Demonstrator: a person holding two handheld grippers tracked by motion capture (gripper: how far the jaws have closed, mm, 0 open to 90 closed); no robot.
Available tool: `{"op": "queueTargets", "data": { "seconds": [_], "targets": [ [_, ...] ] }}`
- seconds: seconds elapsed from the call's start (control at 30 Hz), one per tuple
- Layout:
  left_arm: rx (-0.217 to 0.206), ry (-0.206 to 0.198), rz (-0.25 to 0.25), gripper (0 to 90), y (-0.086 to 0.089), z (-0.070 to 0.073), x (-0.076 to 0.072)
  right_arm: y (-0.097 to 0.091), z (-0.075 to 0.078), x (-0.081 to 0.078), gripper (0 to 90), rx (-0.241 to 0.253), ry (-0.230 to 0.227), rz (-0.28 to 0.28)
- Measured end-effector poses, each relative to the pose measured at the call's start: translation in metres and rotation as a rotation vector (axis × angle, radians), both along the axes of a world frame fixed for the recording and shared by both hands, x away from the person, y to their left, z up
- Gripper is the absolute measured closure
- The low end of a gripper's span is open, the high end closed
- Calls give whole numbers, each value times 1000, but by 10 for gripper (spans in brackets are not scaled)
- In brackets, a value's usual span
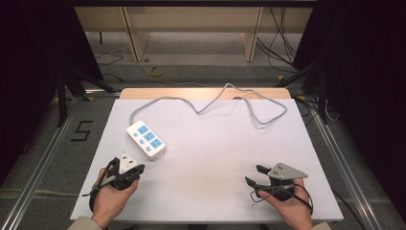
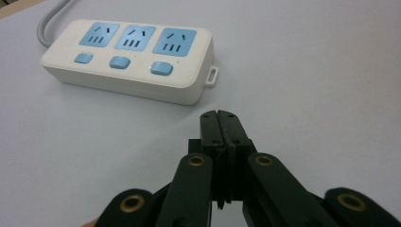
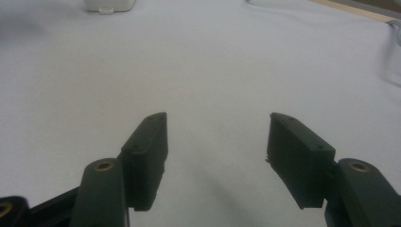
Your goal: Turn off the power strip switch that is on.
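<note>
The power strip [image 1: 146,140] is lying on the left half of the table [image 1: 215,158], its long axis running diagonally from far-left to near-right, its cord [image 1: 225,98] trailing off toward the far edge. The left gripper [image 1: 136,170] is sitting just beside the strip's near end, jaws pressed together and holding nothing. The right gripper [image 1: 253,175] is resting well apart on the right, jaws spread and empty. The left is plainly nearer, and the strip is lying ahead of its tips.
</note>
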State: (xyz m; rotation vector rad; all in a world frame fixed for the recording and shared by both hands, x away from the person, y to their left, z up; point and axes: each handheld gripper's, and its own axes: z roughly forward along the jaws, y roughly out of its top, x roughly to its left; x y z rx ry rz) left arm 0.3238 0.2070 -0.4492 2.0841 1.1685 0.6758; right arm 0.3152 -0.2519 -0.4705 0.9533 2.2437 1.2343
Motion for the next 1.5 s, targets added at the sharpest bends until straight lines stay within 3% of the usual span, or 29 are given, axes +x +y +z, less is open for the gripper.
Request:
{"op": "queueTargets", "data": {
  "seconds": [0.37, 1.07, 1.5],
  "targets": [
    [14, -2, 39, 896, 5, 6, 11, 0, 0, 0, 399, 0, 1, 1],
    [32, 10, 69, 896, 11, 11, 22, 1, 0, -1, 399, -6, 0, 7],
    [21, 14, 94, 896, 16, 12, 29, 1, 0, -1, 399, -4, -1, 6]
  ]
}}
